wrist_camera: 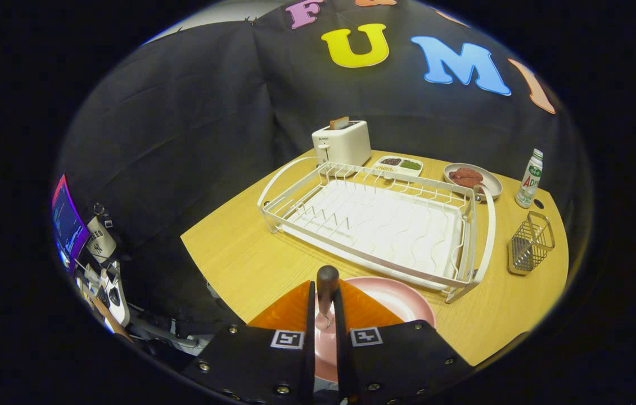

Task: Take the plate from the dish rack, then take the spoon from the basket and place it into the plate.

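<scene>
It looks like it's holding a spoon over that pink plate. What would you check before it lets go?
1. Spoon pinched between both fingers: ok.
2. Pink plate out of the dish rack, on the table: ok.
3. Spoon bowl above the plate: ok.
4. Wire basket emptied: ok.
5. Gap between spoon and plate: cannot tell.

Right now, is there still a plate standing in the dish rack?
No. The dish rack holds nothing, and the pink plate lies on the table under the gripper, whose fingers are shut on the spoon.
</scene>
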